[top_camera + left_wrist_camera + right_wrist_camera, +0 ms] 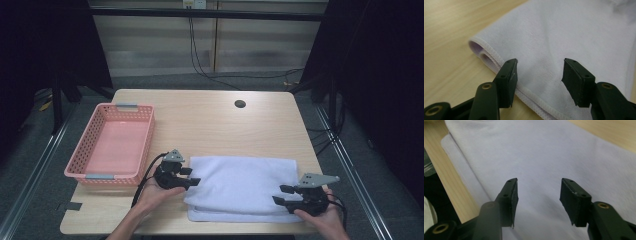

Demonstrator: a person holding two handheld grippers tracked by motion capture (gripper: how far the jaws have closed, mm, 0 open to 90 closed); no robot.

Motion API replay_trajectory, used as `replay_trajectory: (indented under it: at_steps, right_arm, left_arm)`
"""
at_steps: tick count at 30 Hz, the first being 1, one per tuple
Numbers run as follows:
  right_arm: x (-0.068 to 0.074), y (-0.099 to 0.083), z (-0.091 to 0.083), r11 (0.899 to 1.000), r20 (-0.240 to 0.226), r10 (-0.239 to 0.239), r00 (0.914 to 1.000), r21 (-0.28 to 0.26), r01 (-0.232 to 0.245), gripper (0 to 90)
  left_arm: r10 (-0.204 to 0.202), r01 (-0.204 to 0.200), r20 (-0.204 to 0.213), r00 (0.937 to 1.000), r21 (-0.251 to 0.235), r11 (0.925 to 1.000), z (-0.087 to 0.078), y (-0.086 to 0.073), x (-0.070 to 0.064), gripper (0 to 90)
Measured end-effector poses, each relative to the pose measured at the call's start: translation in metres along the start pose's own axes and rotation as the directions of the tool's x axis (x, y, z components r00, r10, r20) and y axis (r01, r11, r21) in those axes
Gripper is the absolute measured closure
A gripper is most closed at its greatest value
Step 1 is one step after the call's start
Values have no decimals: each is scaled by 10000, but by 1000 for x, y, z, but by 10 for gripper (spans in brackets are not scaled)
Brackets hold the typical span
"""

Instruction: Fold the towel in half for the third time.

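Note:
A white towel (pixel 240 186) lies folded on the near half of the wooden table (pixel 210 125), its lower layer sticking out along the front edge. My left gripper (pixel 192 176) hovers at the towel's left edge, open, jaws pointing right over the cloth. From the left gripper view (pixel 539 77) the hemmed folded corner of the towel (pixel 564 37) sits just ahead of the jaws. My right gripper (pixel 284 195) is open at the towel's near right corner, pointing left. In the right gripper view (pixel 538 197) the towel (pixel 536 152) spreads beneath the empty jaws.
A pink perforated basket (pixel 115 145) with grey handles stands empty at the table's left side. A round cable hole (pixel 240 104) sits near the far edge. Bare wood stretches behind the towel. Dark floor and cables surround the table.

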State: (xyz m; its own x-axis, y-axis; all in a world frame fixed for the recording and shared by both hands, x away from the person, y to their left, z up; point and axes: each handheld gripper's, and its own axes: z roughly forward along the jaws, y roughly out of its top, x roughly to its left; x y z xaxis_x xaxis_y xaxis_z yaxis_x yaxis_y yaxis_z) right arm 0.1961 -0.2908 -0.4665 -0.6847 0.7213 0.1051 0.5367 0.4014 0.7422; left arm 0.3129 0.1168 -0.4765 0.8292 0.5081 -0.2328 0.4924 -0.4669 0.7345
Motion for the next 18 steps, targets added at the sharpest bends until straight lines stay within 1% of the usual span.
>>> replay_trajectory:
  at_steps: [1,2,3,4,5,7,8,9,11,12,13,14,15,16,17,18]
  right_arm:
    - [3,2,3,10000,-214,-32,9998,16,33,470]
    - [7,4,8,10000,-436,78,9990,-6,-78,461]
    - [9,6,12,10000,-455,-11,9990,35,13,455]
    - [12,11,18,9998,-547,-129,9984,158,137,448]
    - [14,13,22,9999,-686,-77,9976,137,86,436]
    - [21,24,33,10000,-1116,-51,9937,29,55,429]
    - [25,29,39,9999,-1368,-122,9905,-15,121,421]
    - [29,33,44,9998,-1477,-214,9888,-4,216,417]
    - [41,45,59,9988,-1947,-472,9797,50,491,415]
    - [46,50,66,9984,-2133,-518,9756,123,557,412]
    - [50,53,72,9983,-2264,-504,9727,175,558,408]
    - [56,58,80,9980,-2534,-540,9659,187,607,409]
    - [60,61,86,9978,-2708,-557,9610,202,635,409]
    - [69,67,96,9967,-2875,-637,9557,291,752,405]
    - [73,70,101,9967,-3082,-608,9494,330,745,400]
    - [78,73,108,9959,-3341,-657,9402,364,825,398]
  left_arm:
    - [25,-25,1,10000,-138,9999,-2,4,2,446]
    - [-1,0,-24,10000,-276,9996,-3,6,4,441]
    - [-186,185,-6,9998,-487,9986,-3,11,7,431]
    - [-166,162,-64,9998,-537,9984,-3,14,10,417]
    - [-261,242,-243,9994,-741,9970,-3,17,14,416]
    - [-425,393,-345,9985,-885,9953,-4,22,20,399]
    - [-502,459,-406,9979,-1017,9938,-3,22,22,398]
    - [-560,503,-513,9971,-1066,9930,-4,21,23,398]
    - [-716,653,-558,9959,-1081,9920,-5,17,26,396]
    - [-856,793,-536,9949,-1100,9908,-5,15,26,395]
    - [-871,814,-560,9946,-967,9920,-4,13,28,392]
    - [-794,741,-594,9951,-873,9934,-4,12,28,391]
    - [-899,843,-589,9942,-922,9922,-5,10,29,390]
    - [-968,910,-557,9937,-994,9909,-5,10,29,389]
    - [-941,886,-580,9939,-916,9919,-5,9,29,389]
    - [-893,839,-603,9942,-868,9927,-4,9,29,388]
